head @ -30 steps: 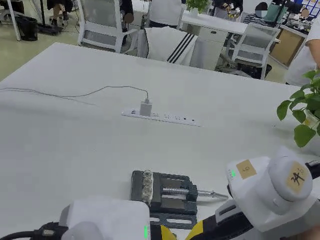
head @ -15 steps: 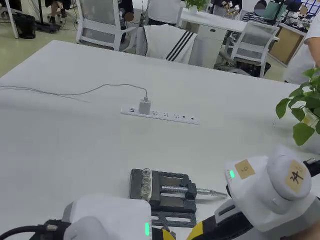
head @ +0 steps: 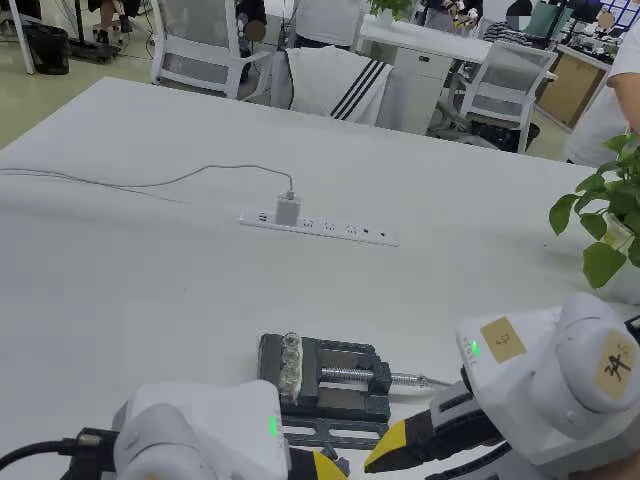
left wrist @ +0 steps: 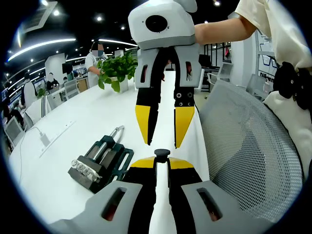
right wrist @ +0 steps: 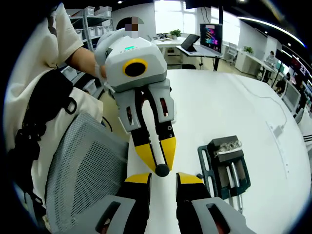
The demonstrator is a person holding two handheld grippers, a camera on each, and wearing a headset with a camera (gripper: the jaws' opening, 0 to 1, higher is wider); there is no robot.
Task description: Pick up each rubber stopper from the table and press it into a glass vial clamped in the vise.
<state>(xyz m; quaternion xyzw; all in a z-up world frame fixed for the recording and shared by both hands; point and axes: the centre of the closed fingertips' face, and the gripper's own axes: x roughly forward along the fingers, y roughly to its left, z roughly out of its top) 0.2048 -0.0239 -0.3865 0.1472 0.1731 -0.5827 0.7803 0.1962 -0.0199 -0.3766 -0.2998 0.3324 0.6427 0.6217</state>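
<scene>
Right hand-held gripper [left wrist: 163, 143] lower, opposite stopper [left wrist: 161, 153]

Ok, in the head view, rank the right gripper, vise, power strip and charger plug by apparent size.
1. right gripper: largest, though it is nearest the camera.
2. vise.
3. power strip: similar length to the vise, far thinner.
4. charger plug: smallest, and also among the farthest away.

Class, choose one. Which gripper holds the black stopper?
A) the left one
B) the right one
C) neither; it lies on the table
A: the left gripper pinches the black stopper at its tips, while the right gripper faces it, jaws apart.
</scene>
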